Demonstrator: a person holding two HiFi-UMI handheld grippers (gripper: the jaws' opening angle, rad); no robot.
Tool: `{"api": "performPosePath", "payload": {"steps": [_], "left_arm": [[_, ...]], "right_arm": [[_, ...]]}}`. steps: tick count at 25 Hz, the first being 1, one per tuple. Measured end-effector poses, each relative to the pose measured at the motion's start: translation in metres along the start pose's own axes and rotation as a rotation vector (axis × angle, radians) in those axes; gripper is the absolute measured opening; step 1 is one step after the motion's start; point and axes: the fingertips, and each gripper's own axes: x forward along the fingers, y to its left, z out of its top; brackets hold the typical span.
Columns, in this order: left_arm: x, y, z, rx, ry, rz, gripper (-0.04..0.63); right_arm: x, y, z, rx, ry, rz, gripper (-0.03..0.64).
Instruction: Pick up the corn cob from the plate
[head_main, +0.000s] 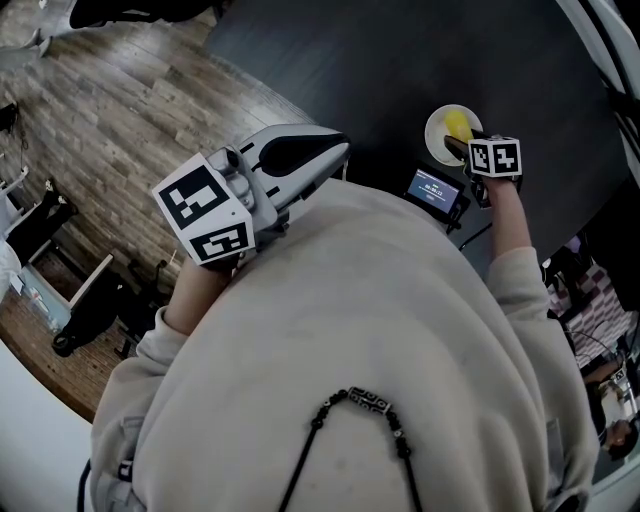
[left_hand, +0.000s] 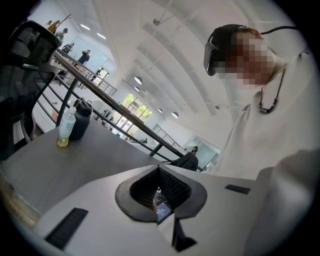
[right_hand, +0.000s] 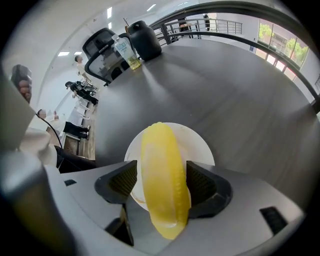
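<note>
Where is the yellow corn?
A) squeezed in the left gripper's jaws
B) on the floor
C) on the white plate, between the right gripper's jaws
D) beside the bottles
C: the corn cob lies on the plate, and the open jaws of the right gripper stand on either side of it.

Corn cob (right_hand: 162, 180) glossy, bumpy; plate (right_hand: 201, 146) smooth; table (right_hand: 240, 85) matt; floor (head_main: 120, 110) wood planks.
</note>
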Motion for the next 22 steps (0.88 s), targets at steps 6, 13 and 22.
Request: {"api": "performPosePath", "payload": {"steps": [6,13,22], "left_arm": [[0.003,0.004,-0.007,-0.003,-0.003,0.005,0.006],[0.0,0.001,-0.005,0.003,-0.001,-0.004,0.006],[0.001,0.005,-0.009,0.002,0.011,-0.014,0.006]], "right_arm": [[0.012,-0.012,-0.005,-0.005,0.015,-0.023,0.295],[0.008,-0.01,-0.002,-0.067,0.021,-0.065,0.27],[0.015,-0.012,0.001,-0.067,0.013,-0.057,0.265]]}}
